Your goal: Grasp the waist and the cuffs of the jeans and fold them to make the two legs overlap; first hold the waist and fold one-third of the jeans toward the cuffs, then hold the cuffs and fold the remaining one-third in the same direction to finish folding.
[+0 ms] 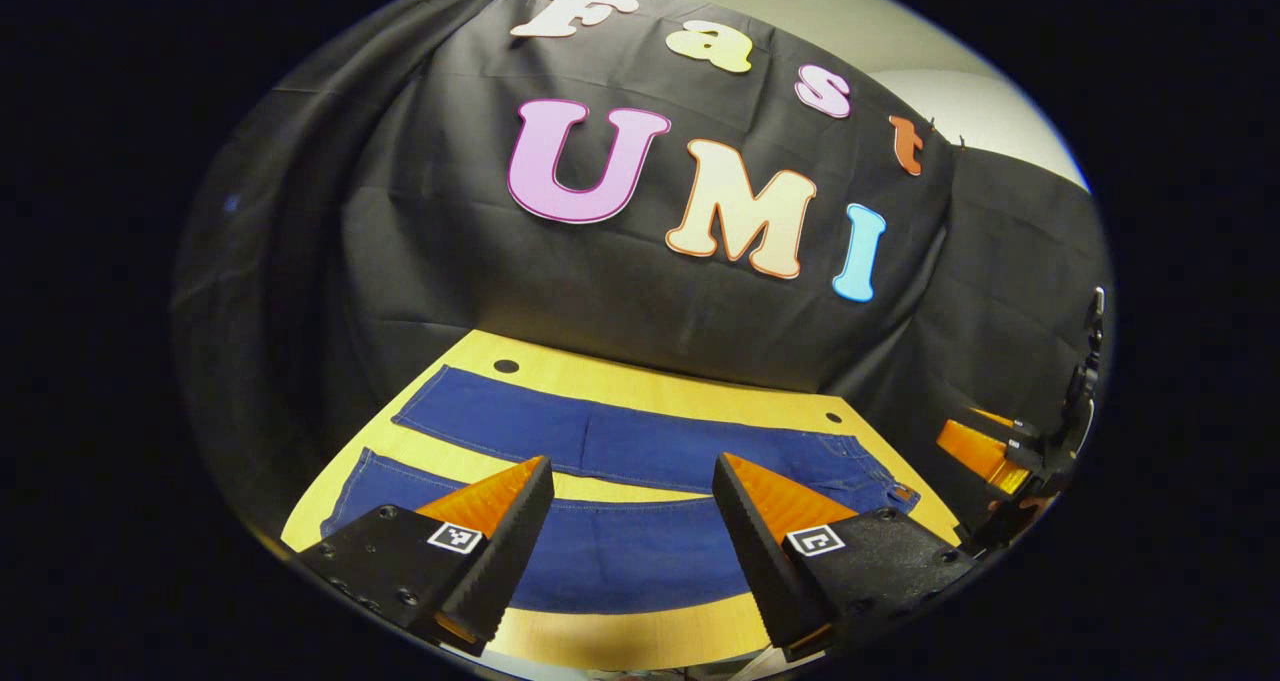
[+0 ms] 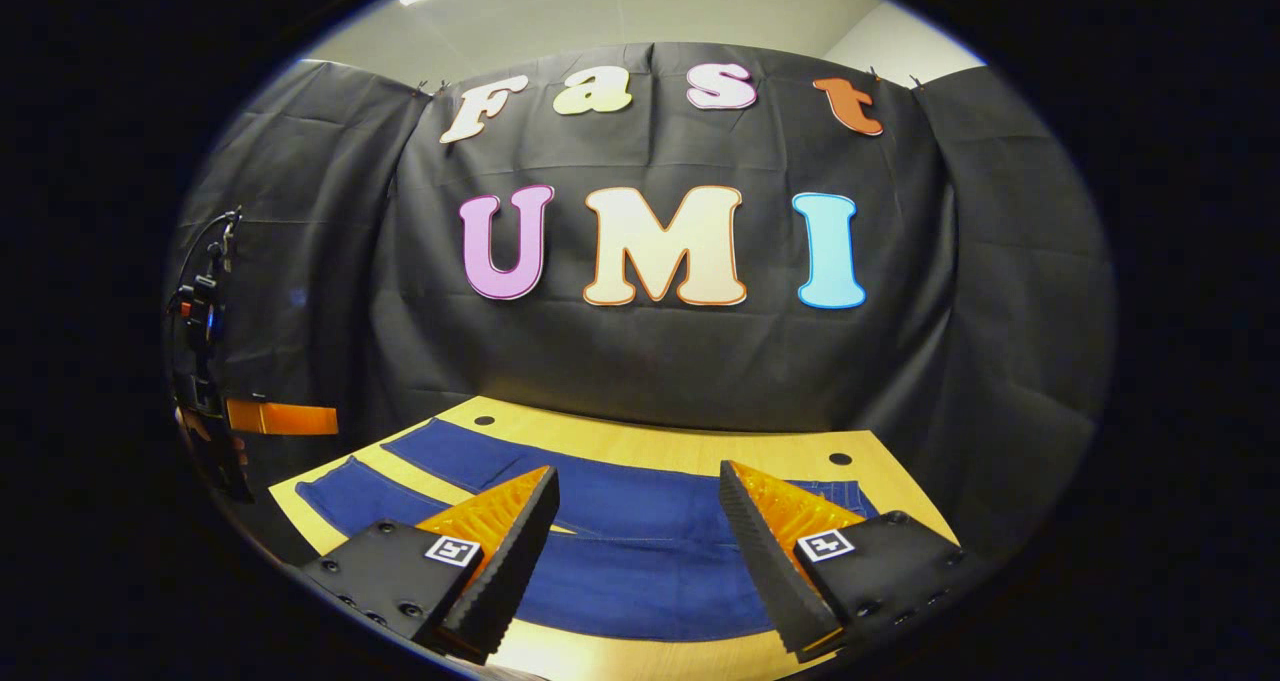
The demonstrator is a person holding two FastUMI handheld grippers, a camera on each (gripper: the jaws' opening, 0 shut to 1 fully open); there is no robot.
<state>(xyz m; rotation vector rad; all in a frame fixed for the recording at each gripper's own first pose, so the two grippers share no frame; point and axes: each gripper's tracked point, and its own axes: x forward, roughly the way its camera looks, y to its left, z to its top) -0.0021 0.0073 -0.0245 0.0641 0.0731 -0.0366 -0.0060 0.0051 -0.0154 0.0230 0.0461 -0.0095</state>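
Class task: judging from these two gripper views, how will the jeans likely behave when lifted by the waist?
The jeans lie flat with both legs spread on the table, so they will probably drape limply. Being long denim, they likely feel fairly heavy and drag rather than slide.

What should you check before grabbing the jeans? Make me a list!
1. Jeans lie flat on the table, legs spread apart: ok.
2. Left gripper open: ok.
3. Right gripper open: ok.
4. Both grippers empty, nothing between the fingers: ok.
5. Waist in sight, at the right end of the jeans: ok.
6. Grippers down at the cloth: not ok, both hang above it.
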